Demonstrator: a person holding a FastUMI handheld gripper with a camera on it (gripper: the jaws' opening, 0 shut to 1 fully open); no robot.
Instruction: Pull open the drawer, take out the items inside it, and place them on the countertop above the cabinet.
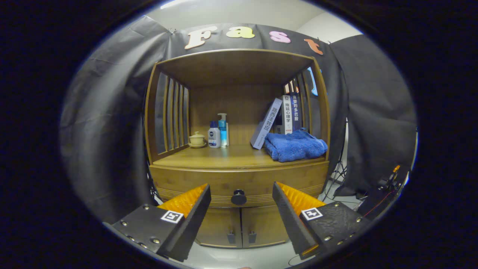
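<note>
A wooden cabinet stands ahead of me, its drawer [239, 183] closed beneath the countertop [224, 157]. The drawer's round dark knob [238, 197] sits straight ahead, between my fingers and a little beyond them. My gripper [241, 192] is open, with nothing between its fingers. What lies inside the drawer is hidden.
On the countertop: a small lidded cup [196, 139], two bottles [218, 133], leaning and upright books [278, 121] and a folded blue towel [295, 145] at the right. Two lower doors [241, 226] sit under the drawer. Slatted sides and a wooden roof enclose the shelf. A tripod [338, 175] stands right.
</note>
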